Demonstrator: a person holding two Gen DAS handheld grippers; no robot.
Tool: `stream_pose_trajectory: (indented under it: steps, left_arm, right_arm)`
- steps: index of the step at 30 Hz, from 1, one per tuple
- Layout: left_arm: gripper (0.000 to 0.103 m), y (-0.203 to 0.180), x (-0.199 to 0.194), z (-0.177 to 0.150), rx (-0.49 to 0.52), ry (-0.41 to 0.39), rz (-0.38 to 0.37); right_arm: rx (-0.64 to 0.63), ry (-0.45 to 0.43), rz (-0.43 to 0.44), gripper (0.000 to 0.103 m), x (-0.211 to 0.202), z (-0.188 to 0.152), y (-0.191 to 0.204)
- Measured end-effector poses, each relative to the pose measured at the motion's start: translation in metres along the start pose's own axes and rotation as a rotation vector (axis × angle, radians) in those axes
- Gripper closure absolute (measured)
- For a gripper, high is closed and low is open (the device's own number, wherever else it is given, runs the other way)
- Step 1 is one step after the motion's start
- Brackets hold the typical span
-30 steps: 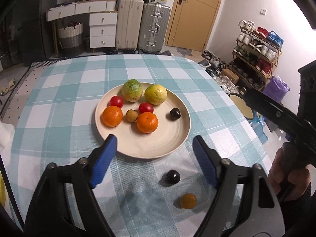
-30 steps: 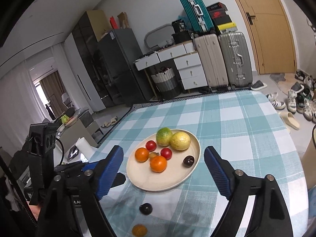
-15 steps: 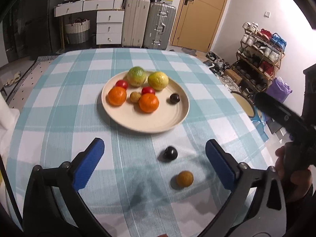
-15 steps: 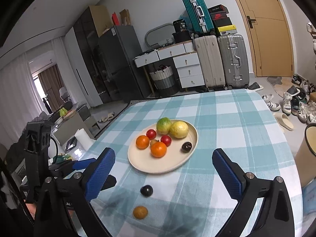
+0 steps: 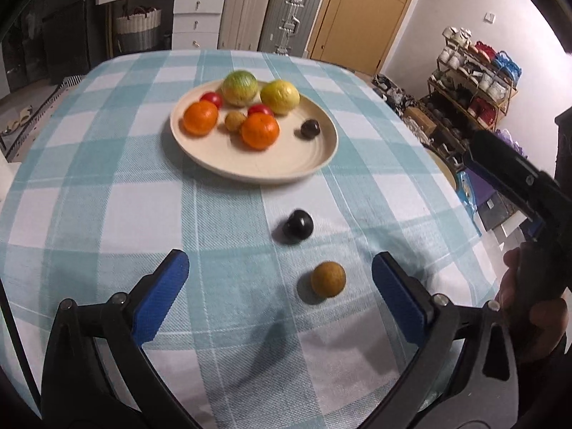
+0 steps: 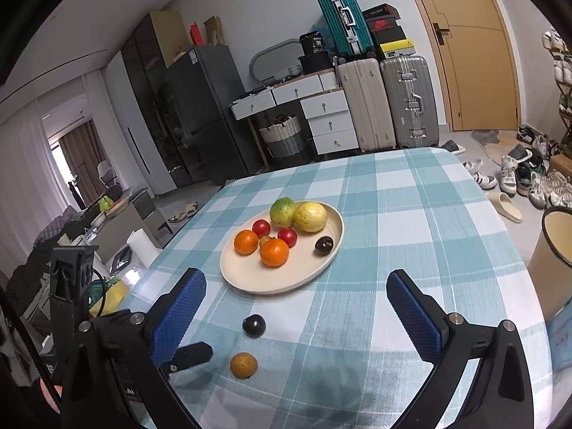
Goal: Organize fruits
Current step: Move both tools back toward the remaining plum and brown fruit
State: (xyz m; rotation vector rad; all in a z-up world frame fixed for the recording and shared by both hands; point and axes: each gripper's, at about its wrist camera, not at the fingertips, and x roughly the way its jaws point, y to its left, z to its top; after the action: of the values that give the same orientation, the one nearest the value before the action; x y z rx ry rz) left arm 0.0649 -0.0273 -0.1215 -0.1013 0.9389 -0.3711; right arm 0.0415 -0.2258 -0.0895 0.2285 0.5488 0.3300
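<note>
Pulled back from the plate, both the left gripper and right gripper gape wide, holding nothing.

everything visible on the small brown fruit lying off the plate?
The small brown fruit is round, tan-brown with a dull, slightly rough skin; its kind cannot be told. It lies loose on the checked tablecloth, on a teal band, touching nothing else. A dark round fruit lies apart from it, on the side toward the cream plate. The left gripper has its jaws wide open to either side of the fruit, not touching it.
</note>
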Motion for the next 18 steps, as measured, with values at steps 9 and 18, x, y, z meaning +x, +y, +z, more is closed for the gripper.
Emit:
stream_pose_trajectory:
  steps: [9,18]
  left_arm:
    - [0.001,-0.014,0.023,-0.007,0.043,0.044,-0.008]
    - [0.017,-0.023,0.038,-0.006,0.066,0.075,-0.014]
  right_arm:
    - [0.021,0.028,0.0,0.0,0.006,-0.008,-0.008]
    - [0.044,0.041,-0.016,0.0,0.008,-0.009,-0.021]
